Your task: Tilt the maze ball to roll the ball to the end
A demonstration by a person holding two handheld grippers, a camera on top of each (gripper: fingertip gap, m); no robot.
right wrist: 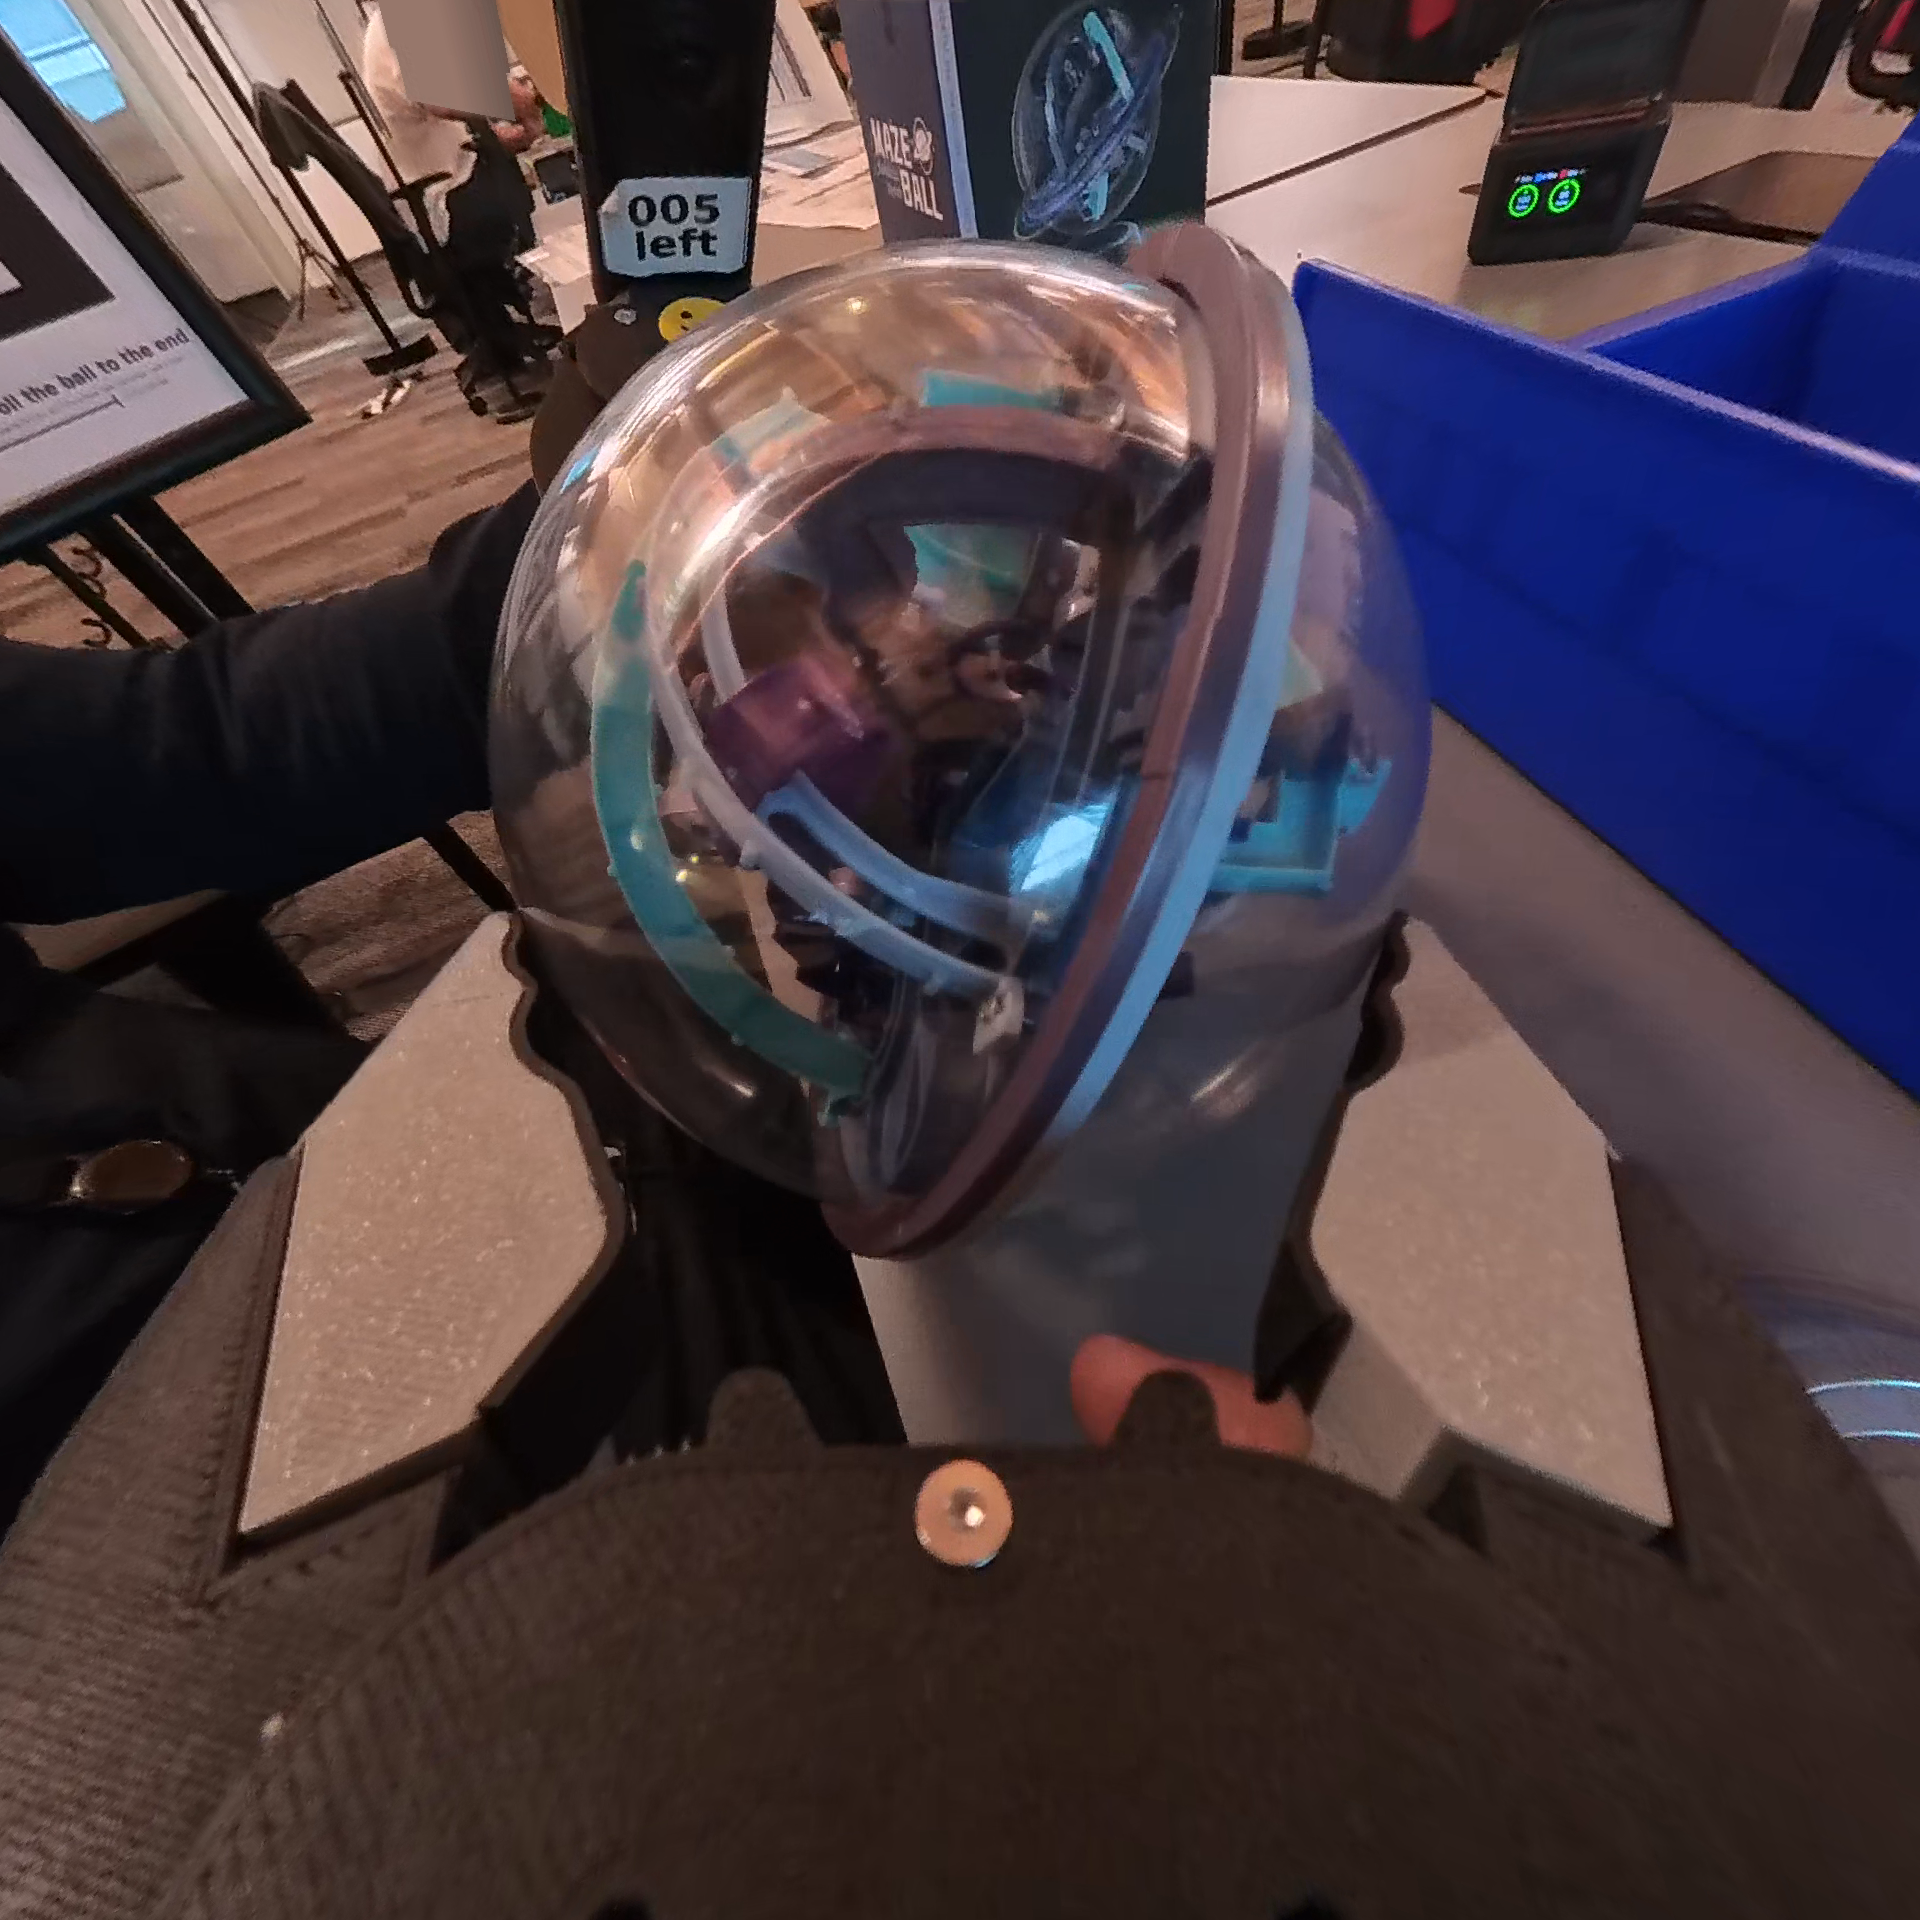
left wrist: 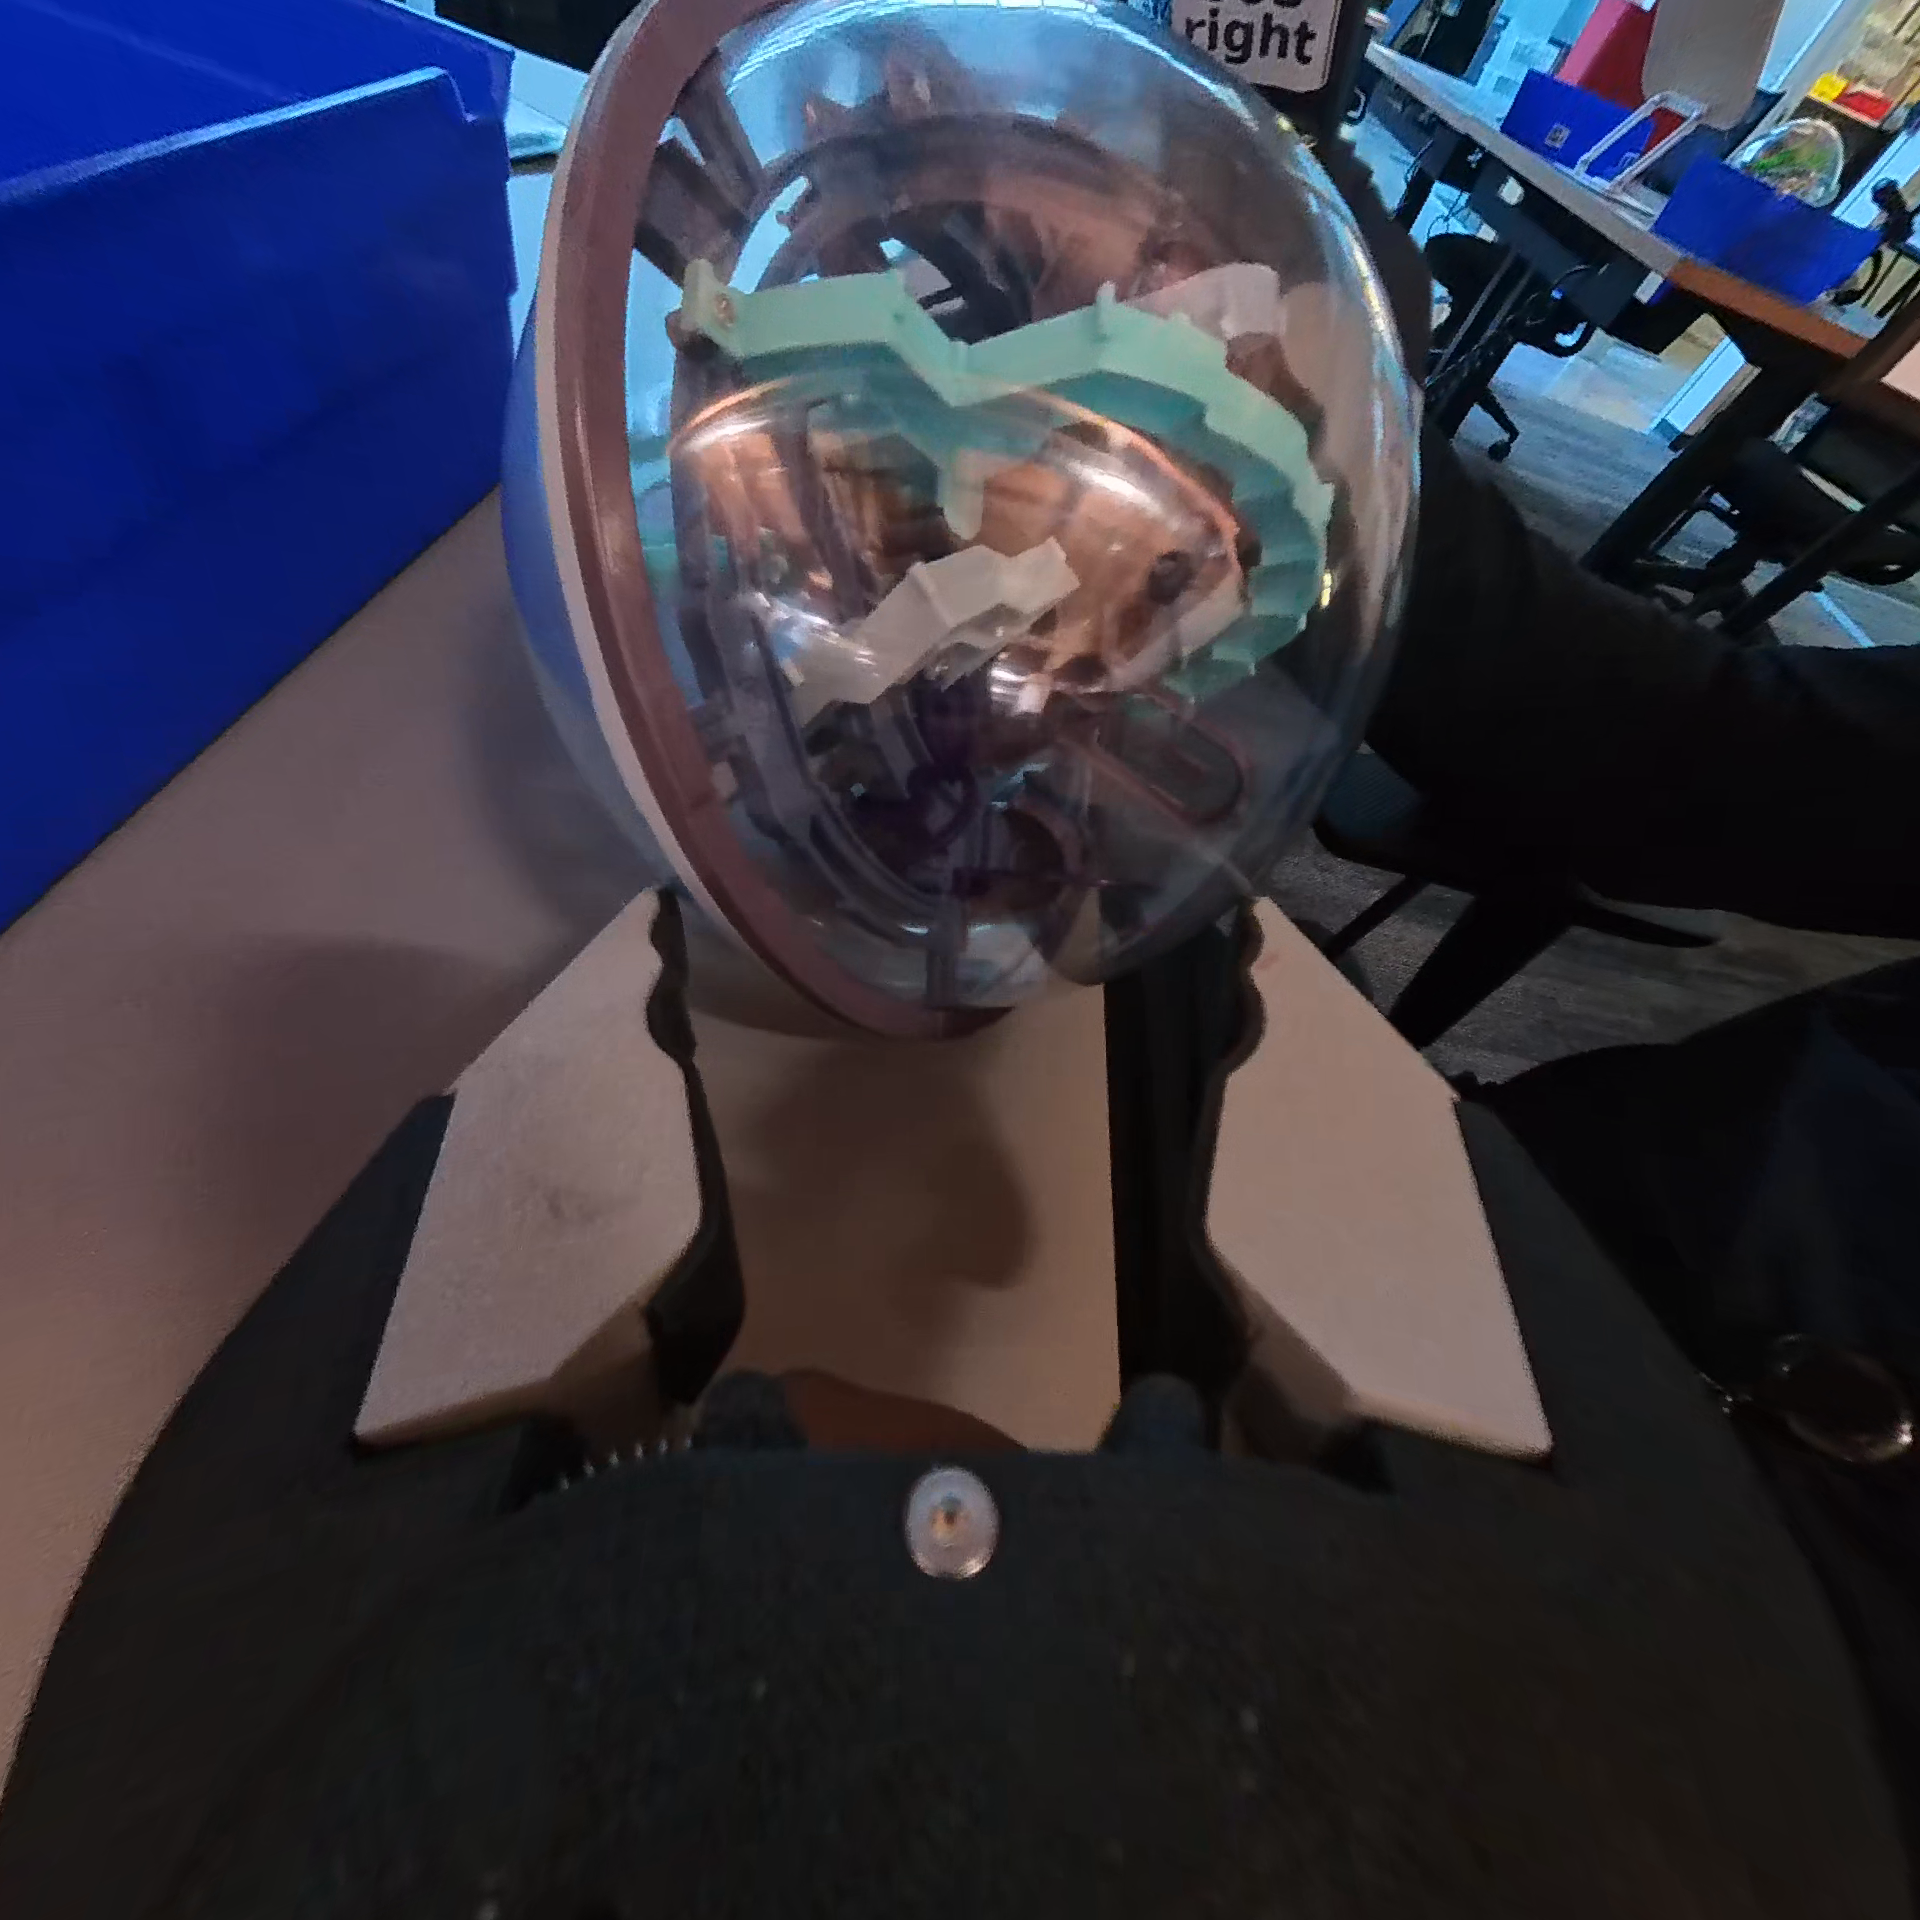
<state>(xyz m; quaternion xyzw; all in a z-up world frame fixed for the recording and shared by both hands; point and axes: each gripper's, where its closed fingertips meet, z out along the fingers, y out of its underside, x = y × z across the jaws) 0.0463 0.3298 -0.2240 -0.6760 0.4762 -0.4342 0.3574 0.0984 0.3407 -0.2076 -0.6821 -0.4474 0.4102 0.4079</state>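
Maze ball (left wrist: 966, 520) between both claws.

- The small rolling ball cannot be picked out inside the clear plastic maze sphere (left wrist: 966, 540).
- The blue plastic bin (right wrist: 1662, 582) is cut off at the right edge.

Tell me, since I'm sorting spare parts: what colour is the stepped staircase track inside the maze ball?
Mint green staircase track inside the maze ball, clearest in the left wrist view.
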